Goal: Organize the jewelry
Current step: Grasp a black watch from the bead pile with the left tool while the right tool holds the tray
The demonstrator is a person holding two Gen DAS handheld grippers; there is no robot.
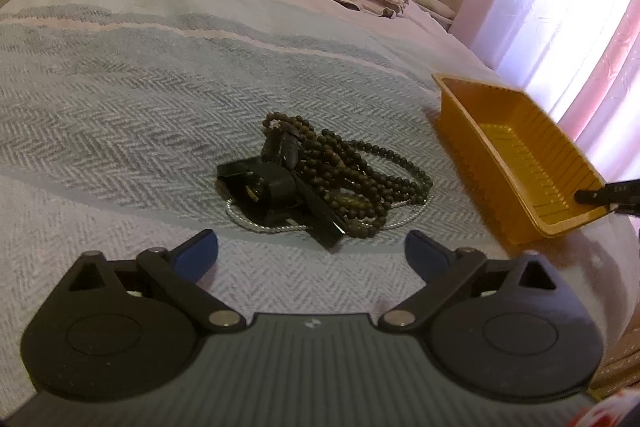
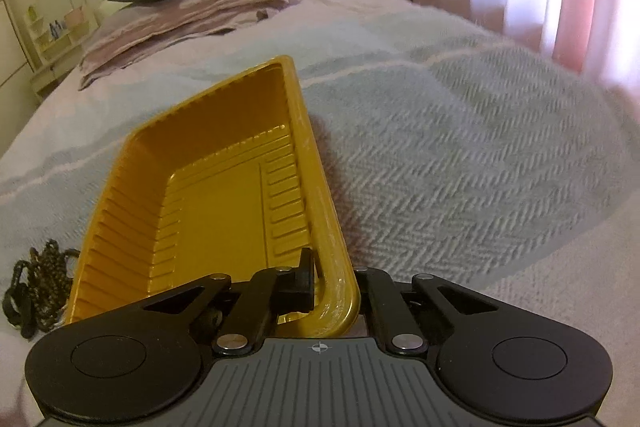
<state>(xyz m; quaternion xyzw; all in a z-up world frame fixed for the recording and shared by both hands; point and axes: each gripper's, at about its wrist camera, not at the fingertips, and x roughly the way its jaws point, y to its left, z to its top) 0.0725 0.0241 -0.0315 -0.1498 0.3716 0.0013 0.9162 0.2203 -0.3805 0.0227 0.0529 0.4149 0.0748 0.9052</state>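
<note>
Fingers [image 1: 200,253] of the left gripper [image 1: 311,251] are spread wide and empty, low over the bed [image 1: 120,115], likely lined up for a pick. Just ahead of them, between the tips, lies the jewelry pile [image 1: 324,183]: dark bead strands tangled with black straps and a silvery chain. To its right, the right gripper [image 2: 334,287] is clamped on the near corner rim of the yellow tray [image 2: 224,195], probably steadying it beside the pile to receive pieces.

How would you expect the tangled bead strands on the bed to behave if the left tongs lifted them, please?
The bead strands will probably sag limply, being loose loops. They lie knotted with a black strap, so the whole heap may rise together. The open left tongs might let the round beads slip.
</note>
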